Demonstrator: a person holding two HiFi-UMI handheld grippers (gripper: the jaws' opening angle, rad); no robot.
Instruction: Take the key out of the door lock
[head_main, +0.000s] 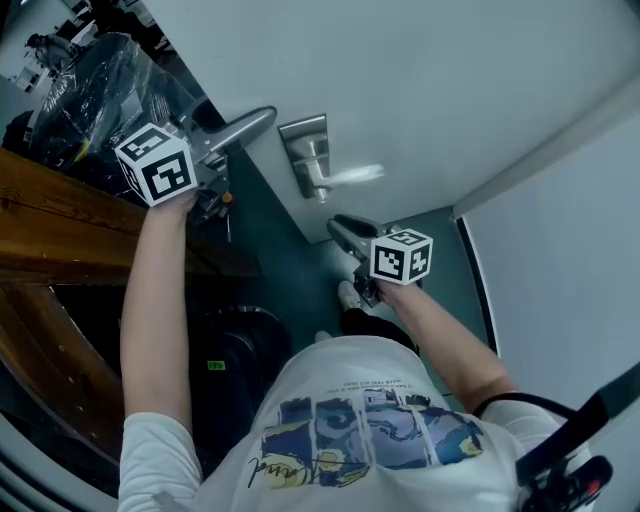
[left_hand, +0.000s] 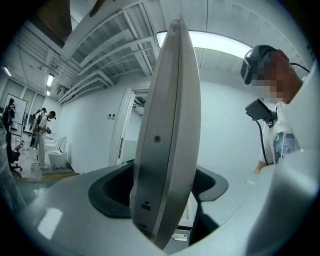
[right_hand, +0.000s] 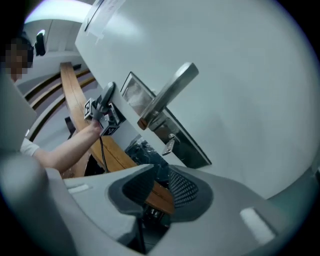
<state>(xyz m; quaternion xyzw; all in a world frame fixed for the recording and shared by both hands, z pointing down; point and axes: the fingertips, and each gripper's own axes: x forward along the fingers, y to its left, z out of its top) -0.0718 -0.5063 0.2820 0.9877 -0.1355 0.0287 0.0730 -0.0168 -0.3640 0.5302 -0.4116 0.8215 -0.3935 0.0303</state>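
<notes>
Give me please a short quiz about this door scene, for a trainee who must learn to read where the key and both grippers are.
1. True or false: the key sticks out of the same metal plate that carries the lever handle.
2. What stands between the jaws of the left gripper? A: the key. B: the door edge. C: nothing.
3. How do the jaws of the right gripper stand, and what do they hold?

Key: 1 true. 2 B. 3 apart, holding nothing; the key is ahead of them, untouched.
</notes>
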